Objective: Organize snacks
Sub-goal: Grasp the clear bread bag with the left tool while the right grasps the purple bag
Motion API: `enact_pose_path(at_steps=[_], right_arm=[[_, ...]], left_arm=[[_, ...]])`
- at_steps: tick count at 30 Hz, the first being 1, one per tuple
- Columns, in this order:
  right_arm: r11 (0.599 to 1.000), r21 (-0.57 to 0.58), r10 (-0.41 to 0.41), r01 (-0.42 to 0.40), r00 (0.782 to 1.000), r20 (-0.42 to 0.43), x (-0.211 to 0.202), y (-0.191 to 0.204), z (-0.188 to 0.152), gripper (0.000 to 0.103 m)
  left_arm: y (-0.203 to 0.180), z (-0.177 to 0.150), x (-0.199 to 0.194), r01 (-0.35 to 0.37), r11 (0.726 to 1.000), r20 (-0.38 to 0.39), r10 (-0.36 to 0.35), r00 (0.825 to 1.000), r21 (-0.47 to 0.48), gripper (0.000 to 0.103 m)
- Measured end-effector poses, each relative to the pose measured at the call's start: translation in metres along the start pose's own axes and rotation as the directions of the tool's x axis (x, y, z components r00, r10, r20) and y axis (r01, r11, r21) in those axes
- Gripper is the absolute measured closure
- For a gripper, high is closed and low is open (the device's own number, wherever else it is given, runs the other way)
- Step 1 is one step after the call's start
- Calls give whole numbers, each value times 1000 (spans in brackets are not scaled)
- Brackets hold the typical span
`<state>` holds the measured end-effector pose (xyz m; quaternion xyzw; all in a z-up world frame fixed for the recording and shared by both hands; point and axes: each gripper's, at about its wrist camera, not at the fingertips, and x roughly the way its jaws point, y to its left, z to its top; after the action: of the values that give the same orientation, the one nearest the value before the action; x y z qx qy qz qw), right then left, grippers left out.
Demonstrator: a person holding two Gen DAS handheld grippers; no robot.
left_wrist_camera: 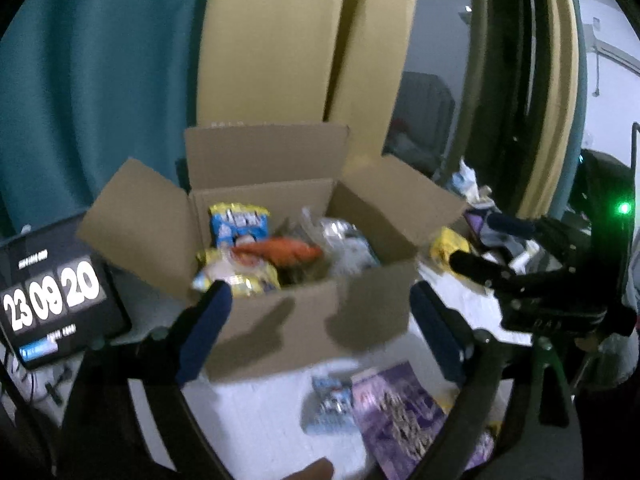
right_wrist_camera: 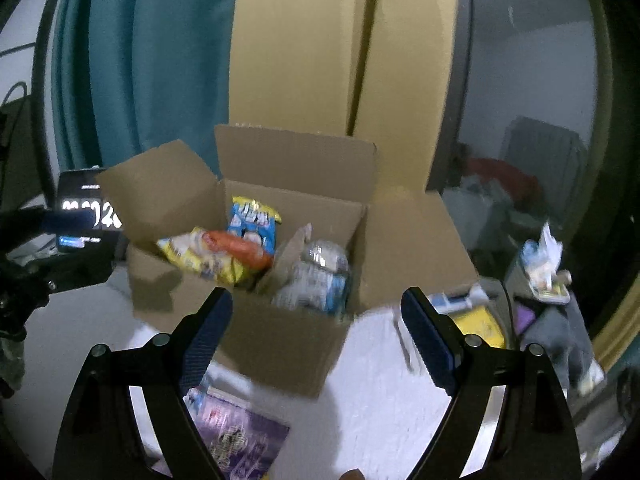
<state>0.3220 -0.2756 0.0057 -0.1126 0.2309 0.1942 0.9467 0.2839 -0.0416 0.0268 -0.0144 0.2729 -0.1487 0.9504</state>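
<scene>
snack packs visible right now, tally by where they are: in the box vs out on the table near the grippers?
In the cardboard box: 4 (blue-yellow bag, yellow bag, orange pack, clear blue-white pack)
On the table in front of the box: 2 (purple pack, small blue pack)
On the table to the box's right: 1 (yellow pack)
Total: 7; further clutter at right is too blurred to count.

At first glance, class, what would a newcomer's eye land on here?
The open cardboard box in the middle of the white table, stuffed with bright snack packets, chiefly an orange packet on top. To its left glows a tablet clock; a purple packet lies in front.
</scene>
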Motion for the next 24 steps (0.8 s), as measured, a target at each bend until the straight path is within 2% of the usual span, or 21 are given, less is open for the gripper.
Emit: enact_pose_path(at_steps=[13, 19, 24], right_arm=[[992, 114, 58, -48, 995, -86, -46, 12, -85, 14], [987, 142, 94, -76, 988, -121, -50, 22, -116, 14], [983, 159, 107, -88, 987, -119, -62, 29, -134, 14]], left_arm=[[-16, -91, -38, -10, 998, -102, 3, 995, -69, 11], [-22, -146, -42, -38, 994, -201, 17, 979, -106, 11], [-30, -185, -49, -66, 994, -263, 39, 964, -93, 11]])
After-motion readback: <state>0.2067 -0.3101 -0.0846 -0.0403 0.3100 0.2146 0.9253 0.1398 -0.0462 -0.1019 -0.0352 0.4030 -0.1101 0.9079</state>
